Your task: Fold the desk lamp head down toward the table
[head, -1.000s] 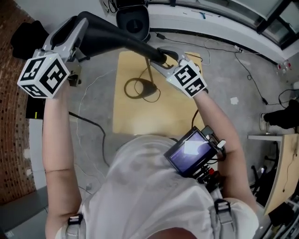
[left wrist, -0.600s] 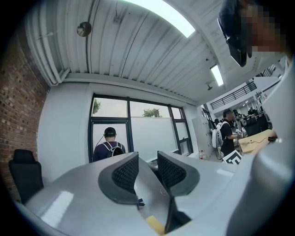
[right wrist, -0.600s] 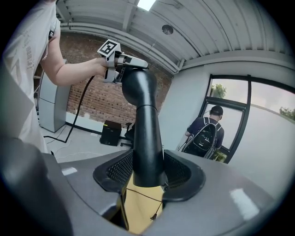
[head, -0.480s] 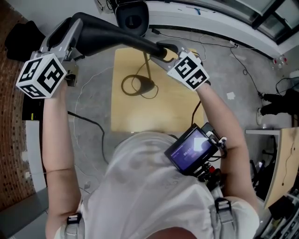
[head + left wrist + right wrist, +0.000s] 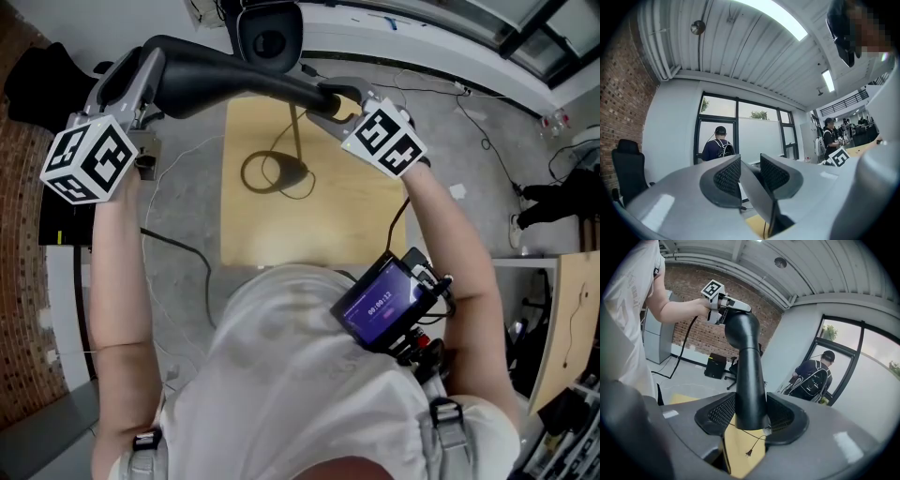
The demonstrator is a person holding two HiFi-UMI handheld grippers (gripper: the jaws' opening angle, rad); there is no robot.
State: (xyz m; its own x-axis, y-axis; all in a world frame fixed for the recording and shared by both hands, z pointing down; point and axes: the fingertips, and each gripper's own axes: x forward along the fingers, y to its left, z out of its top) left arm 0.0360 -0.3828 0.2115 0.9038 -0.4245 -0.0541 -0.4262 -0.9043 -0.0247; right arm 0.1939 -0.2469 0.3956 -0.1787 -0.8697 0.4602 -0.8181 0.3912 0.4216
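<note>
Holding the lamp head (image 5: 234,80), left gripper (image 5: 150,67) and right gripper (image 5: 330,99) both clamped on; uneven push could topple its base (image 5: 298,174)

From overhead I see the lamp head (image 5: 234,80) stretched crosswise above the far end of the table (image 5: 328,225), with the left gripper (image 5: 150,66) at its left end, the right gripper (image 5: 333,98) at its right end, the lamp base (image 5: 292,174) on the table beneath, and a cable (image 5: 178,246) on the floor to the table's left.

Grey concrete floor (image 5: 178,300), brick wall (image 5: 621,93) (1 black chair (image 5: 626,164) beside it), tall dark-framed windows (image 5: 759,131), ribbed white ceiling (image 5: 740,51), strip light (image 5: 778,16).
</note>
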